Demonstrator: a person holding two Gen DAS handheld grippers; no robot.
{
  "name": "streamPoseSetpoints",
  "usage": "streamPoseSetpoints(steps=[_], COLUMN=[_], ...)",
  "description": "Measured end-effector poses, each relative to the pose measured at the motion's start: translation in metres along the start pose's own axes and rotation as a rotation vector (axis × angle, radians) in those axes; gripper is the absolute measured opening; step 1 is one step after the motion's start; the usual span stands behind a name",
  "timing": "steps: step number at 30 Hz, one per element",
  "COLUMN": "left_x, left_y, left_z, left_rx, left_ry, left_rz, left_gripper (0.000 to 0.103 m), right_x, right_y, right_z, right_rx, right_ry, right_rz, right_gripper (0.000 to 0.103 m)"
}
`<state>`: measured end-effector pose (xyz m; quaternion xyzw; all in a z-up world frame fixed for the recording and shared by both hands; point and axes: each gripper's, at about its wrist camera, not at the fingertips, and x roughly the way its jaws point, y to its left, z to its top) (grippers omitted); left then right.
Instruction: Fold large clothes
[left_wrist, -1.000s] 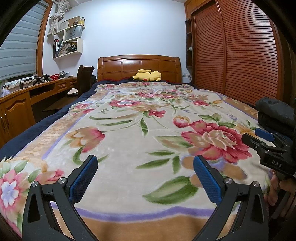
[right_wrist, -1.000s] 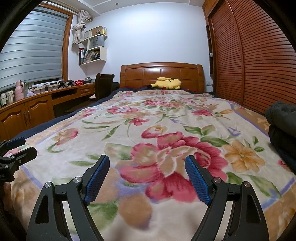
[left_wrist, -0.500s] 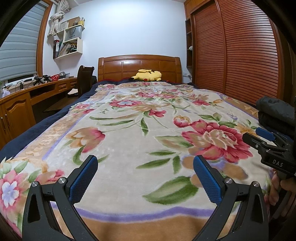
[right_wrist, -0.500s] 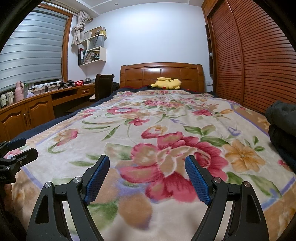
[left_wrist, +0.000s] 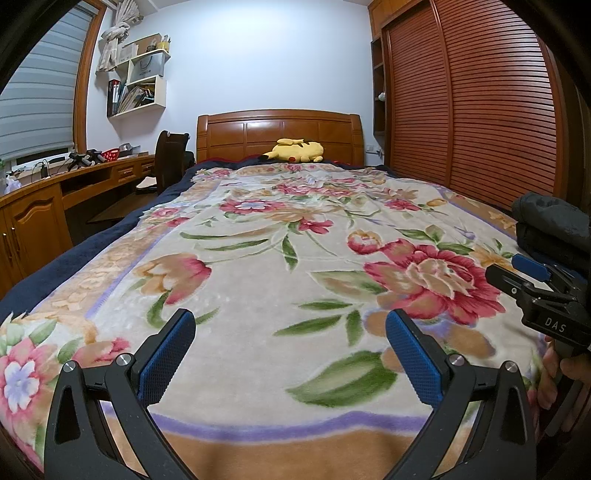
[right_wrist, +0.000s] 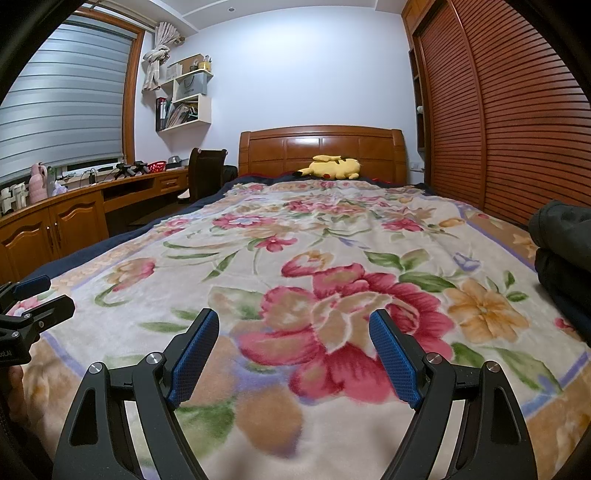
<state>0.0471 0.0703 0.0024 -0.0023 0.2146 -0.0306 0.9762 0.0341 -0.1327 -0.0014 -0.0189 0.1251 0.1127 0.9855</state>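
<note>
Bedroom with a floral blanket (left_wrist: 258, 288) spread flat over the bed, seen from the foot end along both of my grippers. Far to the left of my left gripper (left_wrist: 290, 334), a wooden desk (left_wrist: 33, 206) runs under a window blind (left_wrist: 33, 110), with wall shelves (left_wrist: 138, 85) above and a dark chair (left_wrist: 171, 158) at the bed's edge. My left gripper hangs over the near border of the blanket, its blue-padded fingers (left_wrist: 166, 356) spread wide with nothing between them. Straight ahead of it, well beyond the fingertips, a yellow plush toy (left_wrist: 297, 150) lies against the wooden headboard (left_wrist: 279, 134). To its right, my right gripper (right_wrist: 293, 330) is held level beside it, likewise spread wide and empty over a large red flower in the pattern; my hand (left_wrist: 565, 373) on its handle shows at the edge of the left wrist view. Farther right, ahead of the right gripper and near the bed's right edge, the dark garment (right_wrist: 563, 251) rests on the blanket as a bulky rolled or folded heap, apart from both grippers. Beyond it, a louvred wardrobe (right_wrist: 509, 122) fills the right wall.
</note>
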Motion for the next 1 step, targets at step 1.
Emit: streamPoseSetpoints(steps=[1], left_x=[0.0001], left_y=[-0.0004], left_z=[-0.0004], left_rx=[0.001], left_ry=[0.0], left_rz=[0.0], left_gripper=[0.103], right_x=[0.0003], right_y=[0.0005], right_z=[0.0001], right_rx=[0.001], right_ry=[0.0], right_rz=[0.0], right_gripper=[0.085])
